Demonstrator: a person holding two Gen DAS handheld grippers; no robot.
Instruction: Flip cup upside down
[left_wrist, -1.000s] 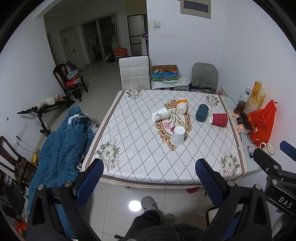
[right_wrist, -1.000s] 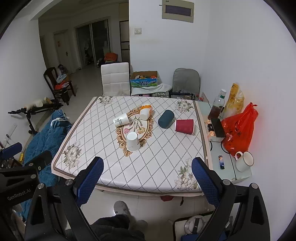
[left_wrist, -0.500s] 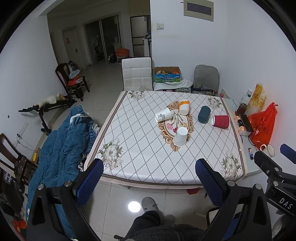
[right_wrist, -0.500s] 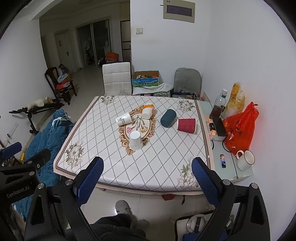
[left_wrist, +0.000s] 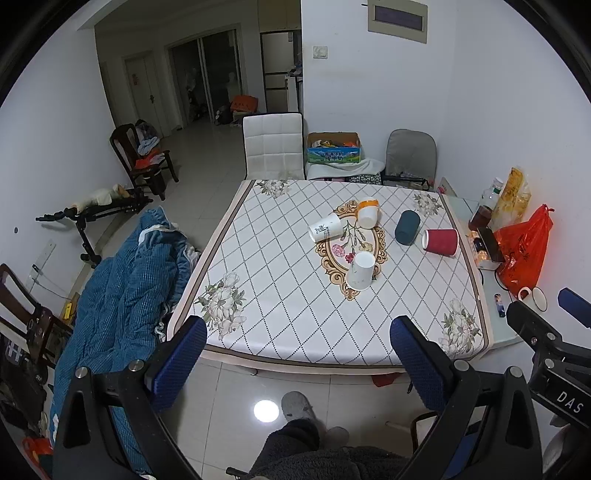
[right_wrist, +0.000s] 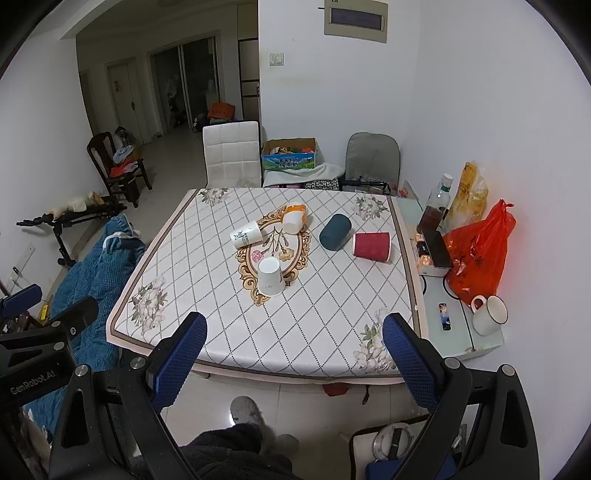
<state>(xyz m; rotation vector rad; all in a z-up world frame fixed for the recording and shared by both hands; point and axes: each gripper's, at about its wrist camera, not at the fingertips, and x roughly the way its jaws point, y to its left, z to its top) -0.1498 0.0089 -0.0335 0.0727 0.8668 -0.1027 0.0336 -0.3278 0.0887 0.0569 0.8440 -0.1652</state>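
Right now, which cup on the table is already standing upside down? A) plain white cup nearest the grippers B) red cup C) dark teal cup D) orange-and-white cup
A: the plain white cup stands on its wide rim with its narrow base up, while the red cup, the dark teal cup and the orange-and-white cup lie on their sides.

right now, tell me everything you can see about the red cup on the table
The red cup looks like ribbed paper with a pale rim. It lies on its side on the patterned tablecloth, near the table's right edge, beside the dark teal cup; whether they touch is unclear. Its mouth faces right in the right wrist view. Neither gripper is near it.
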